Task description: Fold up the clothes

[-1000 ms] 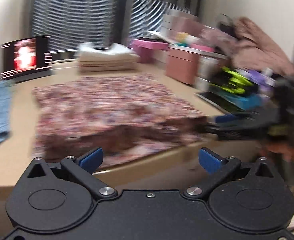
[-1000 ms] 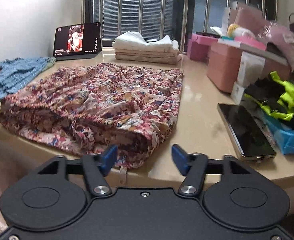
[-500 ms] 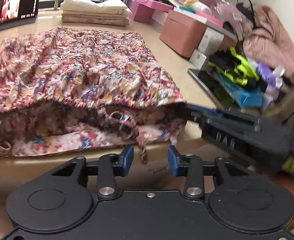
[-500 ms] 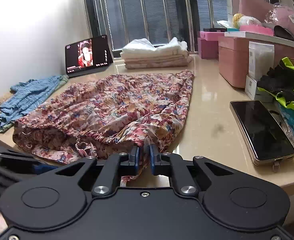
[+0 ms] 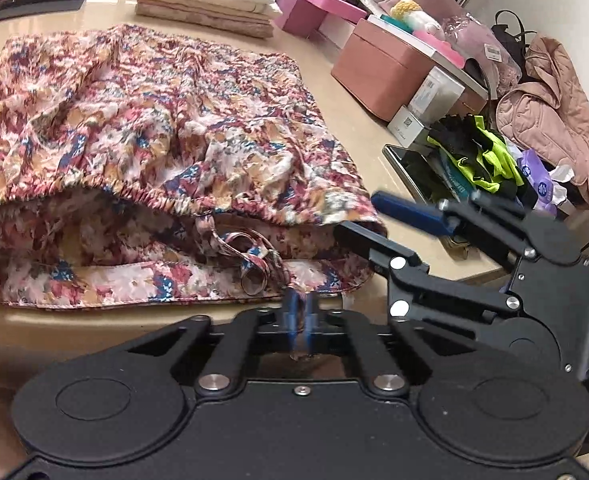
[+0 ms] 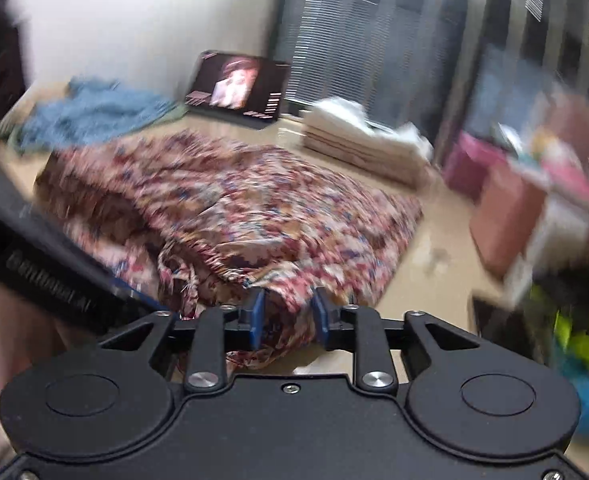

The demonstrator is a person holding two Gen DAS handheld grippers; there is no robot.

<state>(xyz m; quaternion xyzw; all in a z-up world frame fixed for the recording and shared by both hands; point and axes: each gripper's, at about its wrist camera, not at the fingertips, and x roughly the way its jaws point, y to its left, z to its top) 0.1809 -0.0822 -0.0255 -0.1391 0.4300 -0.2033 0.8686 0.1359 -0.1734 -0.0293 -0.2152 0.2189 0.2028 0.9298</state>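
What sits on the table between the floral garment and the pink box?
Left wrist view: only bare table lies between the floral garment and the pink box; nothing rests on that strip. The right wrist view is too blurred to add detail.

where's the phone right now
In the left wrist view the phone lies on the table's right side, between the floral garment and the neon-yellow clothes.
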